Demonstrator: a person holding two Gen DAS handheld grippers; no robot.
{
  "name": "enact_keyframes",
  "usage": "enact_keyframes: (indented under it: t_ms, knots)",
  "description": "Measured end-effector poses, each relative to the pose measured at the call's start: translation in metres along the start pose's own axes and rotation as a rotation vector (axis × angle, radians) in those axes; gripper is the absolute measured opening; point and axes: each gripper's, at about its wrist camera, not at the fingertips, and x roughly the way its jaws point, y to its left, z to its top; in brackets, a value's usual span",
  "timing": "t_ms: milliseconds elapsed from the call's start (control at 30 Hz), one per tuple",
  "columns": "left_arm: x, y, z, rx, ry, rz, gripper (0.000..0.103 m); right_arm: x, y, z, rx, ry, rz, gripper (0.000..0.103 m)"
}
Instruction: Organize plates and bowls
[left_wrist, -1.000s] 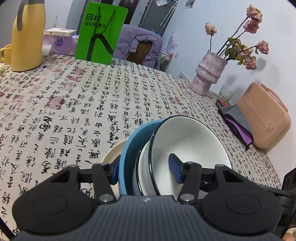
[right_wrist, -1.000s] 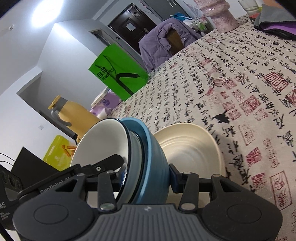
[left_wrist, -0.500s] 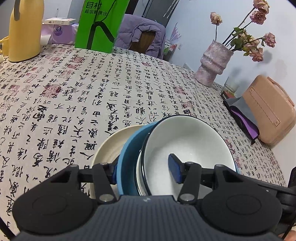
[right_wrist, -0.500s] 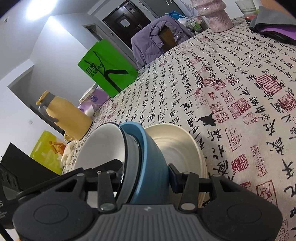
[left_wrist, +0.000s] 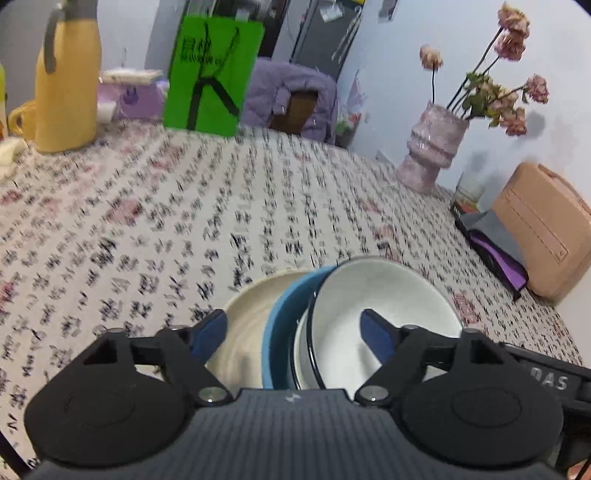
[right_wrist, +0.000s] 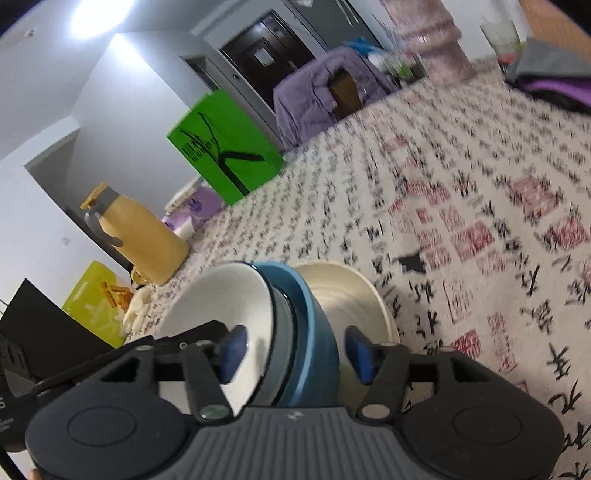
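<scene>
Between my left gripper (left_wrist: 293, 328) and right gripper (right_wrist: 295, 349), whose jaws have just been opening and stand clear, the white bowl (left_wrist: 380, 314) nested in the blue bowl (left_wrist: 284, 325) sits on the cream plate (left_wrist: 251, 306). Release looks done, so I'd back both grippers out. The table (left_wrist: 258, 206) ahead lies open; its edge nears the pink case (left_wrist: 543, 229).

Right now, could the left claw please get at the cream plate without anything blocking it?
Probably only at its rim. The left claw has just been opening and stands open astride the blue bowl and white bowl, which sit nested on the cream plate and cover much of it; the plate's left edge is bare.
</scene>
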Motion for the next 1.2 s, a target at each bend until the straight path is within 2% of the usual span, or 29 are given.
enact_keyframes:
  t_ms: [33,133,267,300,433,700,967,1200]
  knots:
    - [-0.005,0.000,0.000,0.007,-0.024,0.006,0.090,-0.005,0.003,-0.001,-0.018,-0.023,0.002,0.075]
    - [-0.024,-0.003,-0.002,0.039,-0.110,0.008,0.103,-0.021,0.010,-0.001,-0.066,-0.085,0.001,0.082]
    - [-0.055,-0.004,-0.013,0.078,-0.255,0.017,0.103,-0.045,0.023,-0.009,-0.176,-0.167,-0.019,0.092]
    - [-0.062,-0.004,-0.016,0.089,-0.285,0.021,0.103,-0.051,0.027,-0.013,-0.206,-0.185,-0.029,0.102]
    - [-0.091,-0.005,-0.031,0.144,-0.385,0.063,0.103,-0.074,0.041,-0.028,-0.323,-0.262,-0.077,0.103]
    - [-0.141,0.005,-0.063,0.151,-0.454,0.075,0.103,-0.118,0.059,-0.066,-0.420,-0.355,-0.136,0.103]
    - [-0.183,0.015,-0.104,0.171,-0.487,0.086,0.103,-0.150,0.068,-0.108,-0.470,-0.377,-0.157,0.103]
    - [-0.208,0.026,-0.126,0.175,-0.515,0.101,0.103,-0.175,0.072,-0.134,-0.511,-0.407,-0.168,0.103]
